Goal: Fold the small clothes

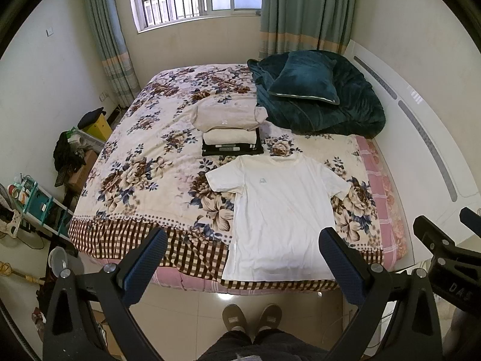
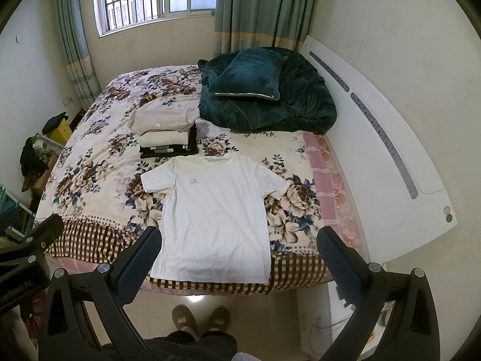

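A white T-shirt [image 1: 282,213] lies flat, face up, near the front edge of the floral bed [image 1: 135,162], collar away from me; it also shows in the right wrist view [image 2: 213,213]. Behind it sits a stack of folded clothes [image 1: 230,128], beige on top, black at the bottom, also in the right wrist view [image 2: 165,132]. My left gripper [image 1: 243,249] is open and empty, held above the bed's front edge before the shirt hem. My right gripper [image 2: 239,246] is open and empty, also above the hem. Neither touches the shirt.
A dark green quilt and pillow [image 1: 315,93] lie at the bed's back right, against the white headboard [image 1: 421,126]. Boxes and a cluttered shelf [image 1: 39,204] stand on the floor at left. My slippers [image 1: 252,317] are on the tiled floor below.
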Motion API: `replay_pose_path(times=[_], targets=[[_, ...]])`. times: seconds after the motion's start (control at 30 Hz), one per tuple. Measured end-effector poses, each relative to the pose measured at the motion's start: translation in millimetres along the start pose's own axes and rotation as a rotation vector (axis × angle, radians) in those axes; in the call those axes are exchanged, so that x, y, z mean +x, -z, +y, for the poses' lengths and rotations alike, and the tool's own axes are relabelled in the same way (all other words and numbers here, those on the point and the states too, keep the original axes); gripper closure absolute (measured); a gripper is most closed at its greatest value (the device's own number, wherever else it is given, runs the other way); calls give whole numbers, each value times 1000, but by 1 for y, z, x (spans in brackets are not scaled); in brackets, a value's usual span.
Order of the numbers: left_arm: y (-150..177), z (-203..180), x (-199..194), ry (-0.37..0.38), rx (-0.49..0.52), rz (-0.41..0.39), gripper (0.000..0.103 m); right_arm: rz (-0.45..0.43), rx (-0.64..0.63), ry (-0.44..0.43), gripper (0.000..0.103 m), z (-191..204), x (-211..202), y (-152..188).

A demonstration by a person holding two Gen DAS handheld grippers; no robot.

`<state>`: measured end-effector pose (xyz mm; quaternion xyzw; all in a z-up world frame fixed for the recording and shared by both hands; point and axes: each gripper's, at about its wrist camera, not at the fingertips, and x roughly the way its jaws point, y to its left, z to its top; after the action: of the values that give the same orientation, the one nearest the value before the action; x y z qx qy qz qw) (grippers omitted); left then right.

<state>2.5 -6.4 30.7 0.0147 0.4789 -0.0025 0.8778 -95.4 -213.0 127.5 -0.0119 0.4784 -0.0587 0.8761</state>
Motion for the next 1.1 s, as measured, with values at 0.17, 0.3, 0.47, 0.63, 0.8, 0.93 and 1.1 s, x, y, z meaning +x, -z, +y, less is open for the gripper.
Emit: replay_pose_path(times=[0.17, 0.3, 0.47, 0.63, 0.8, 0.93, 1.1], targets=[[-5, -1, 0, 0, 0, 0, 0, 2, 1, 0, 0, 5, -2, 1], [-3, -1, 0, 2, 1, -1, 0, 7, 1, -1, 0, 13, -3, -1], [-6, 1, 10, -17, 2, -21, 0, 19, 19, 7, 0, 19, 8, -6], [-25, 6, 64, -67, 28, -44, 0, 50, 76, 41, 0, 23, 54, -9], [-42, 5, 135, -89, 54, -20, 0, 84, 177, 80, 0, 6, 134, -12], [-53, -11, 203, -101, 61, 47, 0, 121, 250, 135, 0, -21, 218, -16], [-65, -48, 301, -130, 82, 127, 0, 208, 351, 162, 0, -73, 347, -15]])
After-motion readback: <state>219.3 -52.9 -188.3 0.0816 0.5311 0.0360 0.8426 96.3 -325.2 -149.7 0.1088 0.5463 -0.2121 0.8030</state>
